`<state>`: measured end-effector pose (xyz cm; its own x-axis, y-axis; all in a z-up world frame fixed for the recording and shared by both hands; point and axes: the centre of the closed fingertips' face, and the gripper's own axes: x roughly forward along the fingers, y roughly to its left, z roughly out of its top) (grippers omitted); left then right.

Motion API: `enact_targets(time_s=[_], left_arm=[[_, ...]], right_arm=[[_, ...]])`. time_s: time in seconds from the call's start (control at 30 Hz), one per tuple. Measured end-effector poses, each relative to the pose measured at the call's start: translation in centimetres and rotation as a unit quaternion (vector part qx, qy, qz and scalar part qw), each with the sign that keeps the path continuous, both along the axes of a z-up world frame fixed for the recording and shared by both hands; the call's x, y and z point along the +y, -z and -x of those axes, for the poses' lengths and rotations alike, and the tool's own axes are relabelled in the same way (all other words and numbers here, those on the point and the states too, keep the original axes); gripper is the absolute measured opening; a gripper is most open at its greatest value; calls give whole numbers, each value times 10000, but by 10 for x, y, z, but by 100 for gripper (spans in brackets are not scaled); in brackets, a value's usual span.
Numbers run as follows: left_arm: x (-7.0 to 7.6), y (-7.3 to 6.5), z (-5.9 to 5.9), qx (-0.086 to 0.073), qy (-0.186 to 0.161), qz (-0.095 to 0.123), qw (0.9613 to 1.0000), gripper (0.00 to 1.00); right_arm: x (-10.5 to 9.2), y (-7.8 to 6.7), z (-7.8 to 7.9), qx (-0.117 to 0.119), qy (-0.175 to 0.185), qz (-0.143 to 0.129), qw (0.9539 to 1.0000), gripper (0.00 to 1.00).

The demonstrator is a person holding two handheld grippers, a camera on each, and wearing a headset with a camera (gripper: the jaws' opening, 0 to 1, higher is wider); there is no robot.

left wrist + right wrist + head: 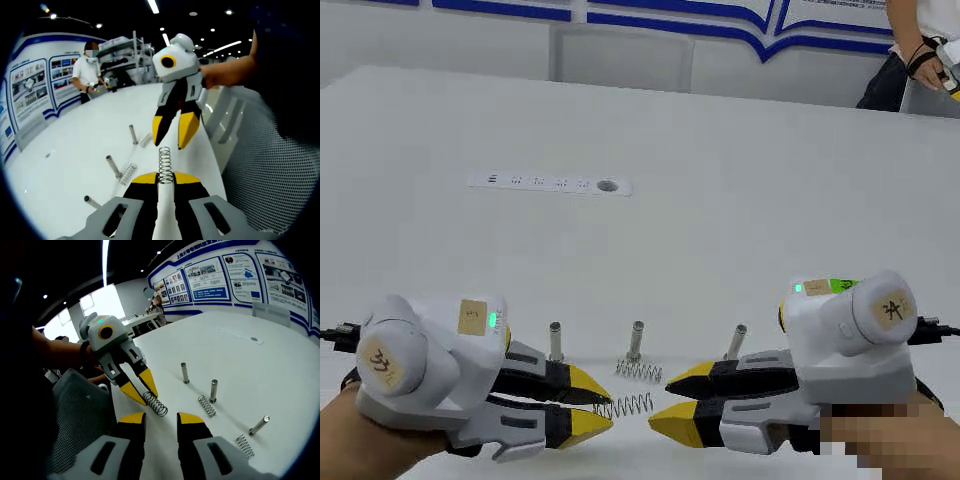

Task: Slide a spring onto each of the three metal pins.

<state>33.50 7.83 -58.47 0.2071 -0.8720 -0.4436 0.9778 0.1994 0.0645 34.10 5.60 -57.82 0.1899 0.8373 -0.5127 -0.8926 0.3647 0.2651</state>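
Left gripper (606,408) held level, low over the tabletop (720,230), jaws clamped on a spring (632,404). The spring's long axis is horizontal, pointing at the right gripper (660,403), whose jaws are apart.

Bright, even light comes from ceiling strips (154,6) and small spotlights (229,12). The white desk (720,200) looks pale and washed out in the head view, with only faint, soft shadows by the pins (636,340). A window (100,302) glares white in the right gripper view. Both gripper views bend strongly toward their edges, sharp at the centre.
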Motion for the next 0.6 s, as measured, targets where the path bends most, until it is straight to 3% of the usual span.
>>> enact_targets(time_s=[0.4, 0.6], left_arm=[[-14, -17, 8, -101, 171, 315, 9993, 10], [-17, -17, 9, -119, 224, 302, 9992, 10]], right_arm=[[5, -7, 8, 323, -68, -367, 9988, 20], [5, -8, 9, 398, -70, -419, 9983, 17]])
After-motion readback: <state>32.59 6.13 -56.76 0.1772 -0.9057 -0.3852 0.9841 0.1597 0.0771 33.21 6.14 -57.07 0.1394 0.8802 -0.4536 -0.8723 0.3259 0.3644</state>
